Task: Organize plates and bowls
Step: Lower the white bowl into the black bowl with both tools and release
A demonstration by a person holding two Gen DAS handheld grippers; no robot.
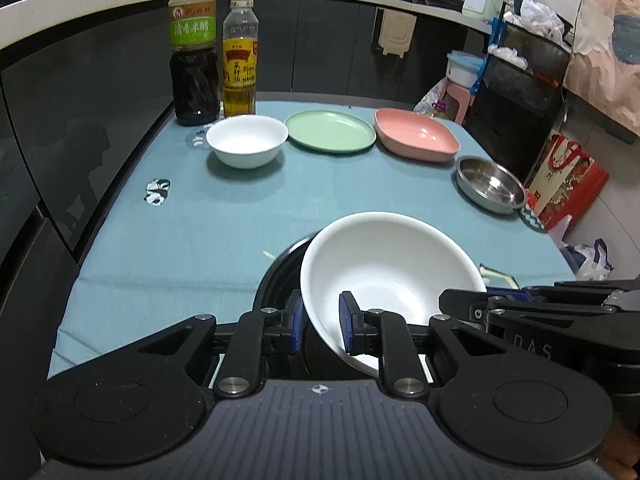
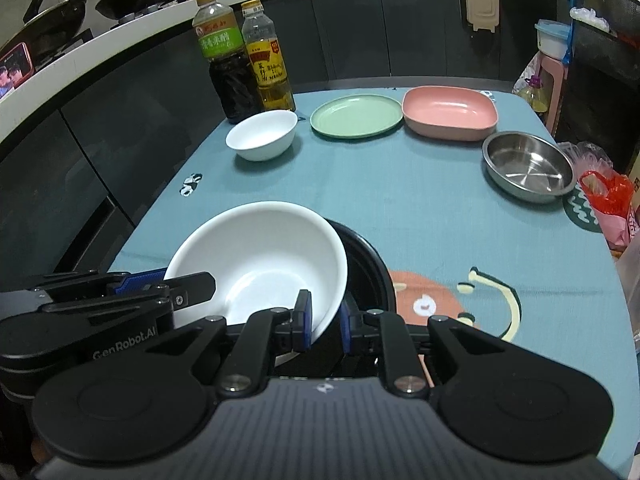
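A large white bowl (image 1: 392, 276) (image 2: 260, 264) is tilted inside a black bowl (image 1: 280, 276) (image 2: 368, 272) at the near edge of the blue-clothed table (image 1: 240, 216). My left gripper (image 1: 322, 320) is shut on the white bowl's left rim. My right gripper (image 2: 324, 320) is shut on its right rim. At the back stand a small white bowl (image 1: 247, 141) (image 2: 262, 135), a green plate (image 1: 330, 131) (image 2: 356, 115), a pink dish (image 1: 416, 134) (image 2: 450, 112) and a steel bowl (image 1: 490, 184) (image 2: 528, 166).
Two sauce bottles (image 1: 194, 52) (image 2: 240, 60) stand at the table's back left. A dark counter (image 1: 80, 80) runs along the left. Bags (image 2: 608, 196) and boxes (image 1: 564, 176) crowd the right side.
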